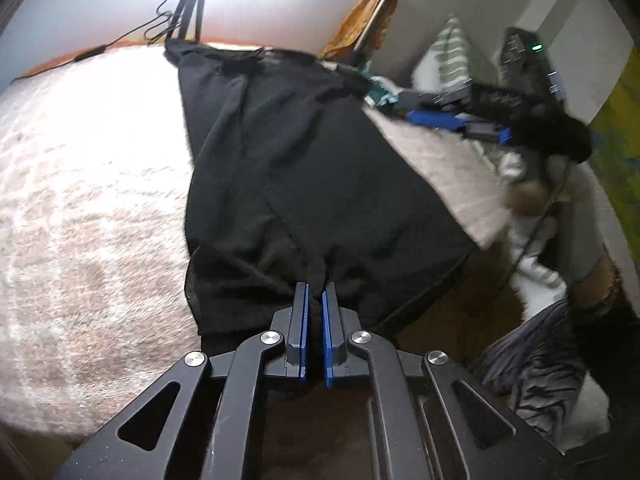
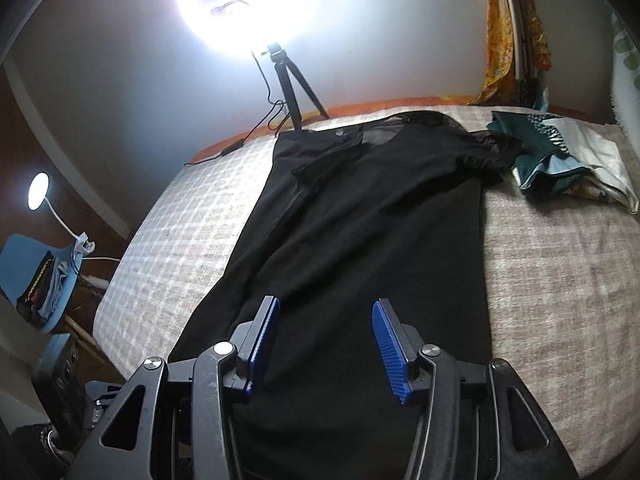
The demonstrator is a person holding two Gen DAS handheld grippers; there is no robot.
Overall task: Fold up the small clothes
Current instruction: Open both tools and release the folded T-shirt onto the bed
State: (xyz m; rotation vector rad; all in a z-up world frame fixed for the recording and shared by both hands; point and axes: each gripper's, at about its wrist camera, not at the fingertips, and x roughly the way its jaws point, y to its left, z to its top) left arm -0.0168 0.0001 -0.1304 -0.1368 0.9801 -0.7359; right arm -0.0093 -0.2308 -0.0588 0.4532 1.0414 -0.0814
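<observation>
A black garment (image 1: 300, 160) lies spread lengthwise on the bed's pale checked blanket (image 1: 80, 200), its neck end far away by the tripod. My left gripper (image 1: 316, 286) is shut on the near hem, with a bunch of black fabric pinched between the blue pads. In the right wrist view the same black garment (image 2: 360, 220) stretches away from me. My right gripper (image 2: 326, 304) hovers over its near end, open, with the cloth flat below the blue pads (image 2: 266, 332) and nothing gripped.
A bright ring light on a tripod (image 2: 294, 92) stands at the bed's far edge, its cable trailing left. A teal and white cloth (image 2: 560, 152) lies at the far right. A grey striped heap (image 1: 536, 364) lies off the bed's right side. A blue chair (image 2: 24, 280) stands left.
</observation>
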